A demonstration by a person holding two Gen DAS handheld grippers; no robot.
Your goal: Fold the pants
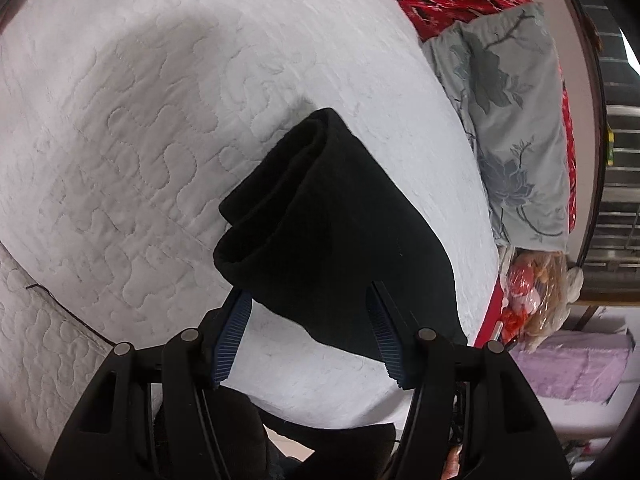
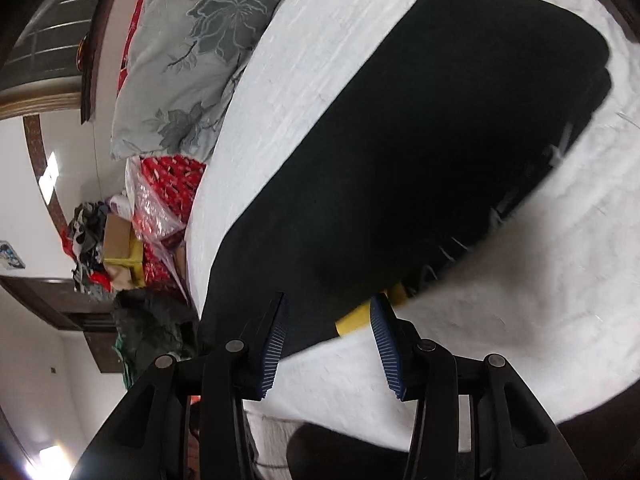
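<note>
The black pants (image 1: 340,216) lie folded in a thick bundle on the white quilt (image 1: 120,120), layered end showing in the left view, a yellow tag (image 2: 354,318) poking from under the near edge in the right view. The left gripper (image 1: 310,332) hangs over the bundle's near end with its 2 fingers spread, gripping nothing. The right gripper (image 2: 328,336) is likewise spread (blue pads (image 2: 384,344) clear of the cloth), a grey floral pillow (image 2: 192,48) beyond.
</note>
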